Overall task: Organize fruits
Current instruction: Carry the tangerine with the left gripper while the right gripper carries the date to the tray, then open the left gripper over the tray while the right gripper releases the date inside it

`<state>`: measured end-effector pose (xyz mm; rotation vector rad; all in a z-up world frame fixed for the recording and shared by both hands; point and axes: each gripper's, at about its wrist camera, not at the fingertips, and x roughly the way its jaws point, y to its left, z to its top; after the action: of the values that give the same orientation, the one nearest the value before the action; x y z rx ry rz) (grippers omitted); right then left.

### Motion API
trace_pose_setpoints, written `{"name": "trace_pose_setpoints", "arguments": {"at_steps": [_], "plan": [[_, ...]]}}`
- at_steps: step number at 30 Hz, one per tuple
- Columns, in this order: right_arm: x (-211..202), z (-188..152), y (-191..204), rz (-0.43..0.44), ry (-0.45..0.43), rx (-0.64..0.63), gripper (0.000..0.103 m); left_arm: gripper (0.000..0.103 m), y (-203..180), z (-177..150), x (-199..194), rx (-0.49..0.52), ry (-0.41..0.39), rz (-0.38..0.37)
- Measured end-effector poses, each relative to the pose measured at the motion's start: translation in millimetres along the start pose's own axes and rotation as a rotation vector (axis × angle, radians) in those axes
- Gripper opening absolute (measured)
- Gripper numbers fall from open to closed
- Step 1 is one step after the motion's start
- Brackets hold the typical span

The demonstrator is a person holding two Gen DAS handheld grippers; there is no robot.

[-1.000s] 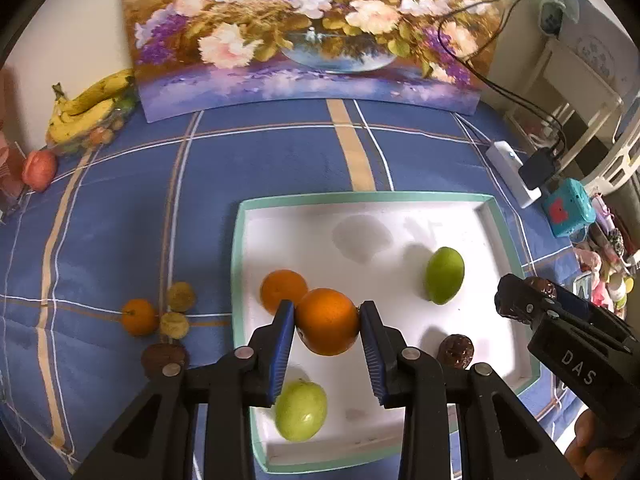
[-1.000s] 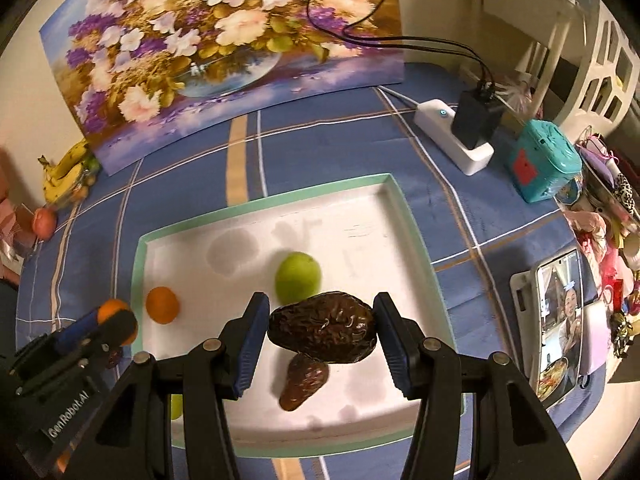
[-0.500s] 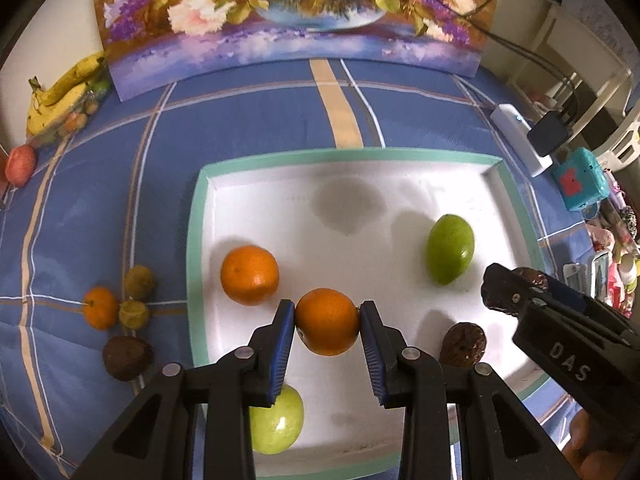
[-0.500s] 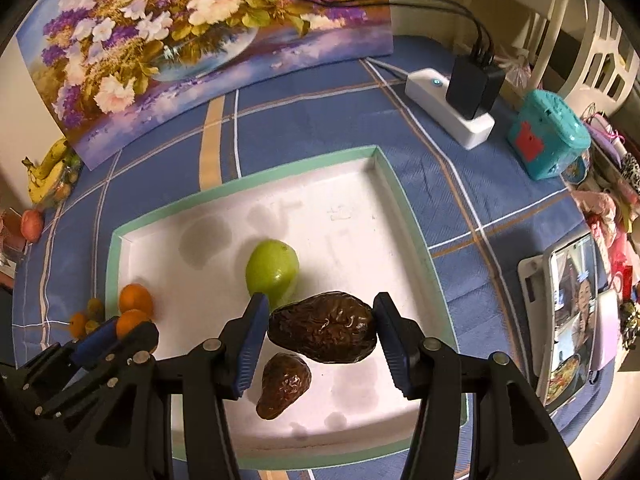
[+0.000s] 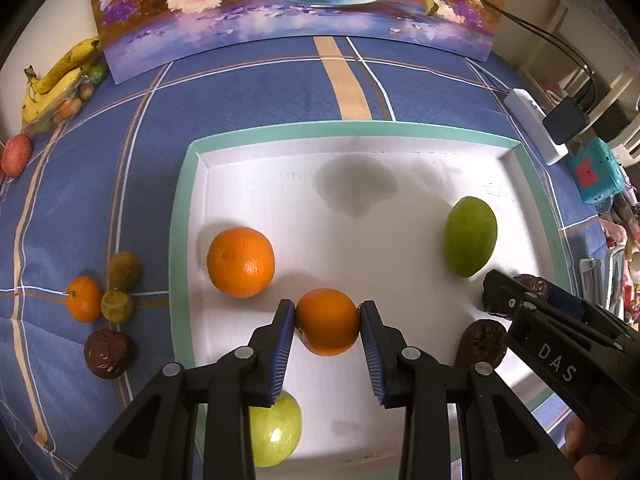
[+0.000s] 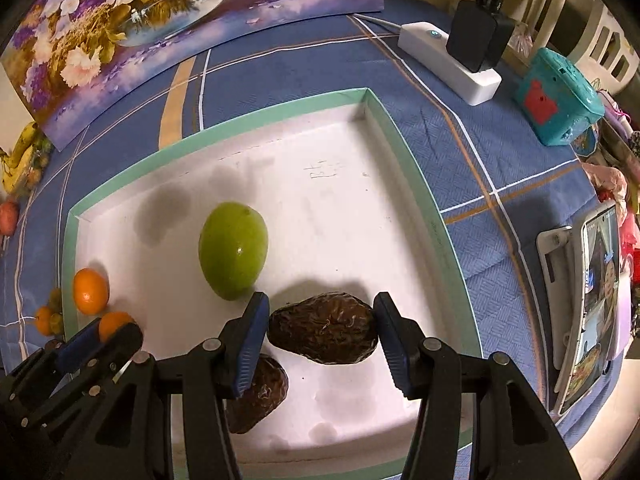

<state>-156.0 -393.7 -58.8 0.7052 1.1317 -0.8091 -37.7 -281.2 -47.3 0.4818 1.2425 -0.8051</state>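
My left gripper (image 5: 327, 321) is shut on an orange (image 5: 327, 322), low over the white tray (image 5: 182, 216) with a green rim, next to a second orange (image 5: 241, 262). A green apple (image 5: 276, 430) lies partly hidden under its left finger. My right gripper (image 6: 322, 334) is shut on a dark wrinkled avocado (image 6: 323, 334), low over the tray's (image 6: 404, 152) right part. Another dark avocado (image 6: 260, 394) lies under its left finger, and a green mango (image 6: 233, 250) lies just beyond. The right gripper also shows in the left wrist view (image 5: 516, 300).
Small fruits lie on the blue cloth left of the tray: a tangerine (image 5: 83, 299), two greenish ones (image 5: 123, 270), a dark one (image 5: 109, 354). Bananas (image 5: 56, 80) and a red apple (image 5: 15, 155) lie far left. A power strip (image 6: 448, 62), teal box (image 6: 558, 98), phone (image 6: 596, 300) and painting (image 5: 296, 4) surround the tray.
Both grippers have come lower and closer to the tray, each still holding its fruit. The orange now hangs beside the second orange, and the avocado sits near the tray floor.
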Motion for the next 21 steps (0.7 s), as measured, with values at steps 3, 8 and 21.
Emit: {"name": "trace_pose_setpoints", "arguments": {"at_steps": [3,8,21], "plan": [[0.6,0.1,-0.3,0.005,0.002,0.005,0.056,0.036,0.4,0.8,-0.7,0.001,0.003,0.003],[-0.1,-1.8,-1.8,0.005,0.006,0.003,0.056,0.038,0.3,4.4,-0.4,-0.005,0.007,0.001],[-22.1,1.6,-2.9,-0.001,-0.038,0.000,0.056,0.055,9.5,17.0,-52.5,-0.031,-0.111,-0.035]]}}
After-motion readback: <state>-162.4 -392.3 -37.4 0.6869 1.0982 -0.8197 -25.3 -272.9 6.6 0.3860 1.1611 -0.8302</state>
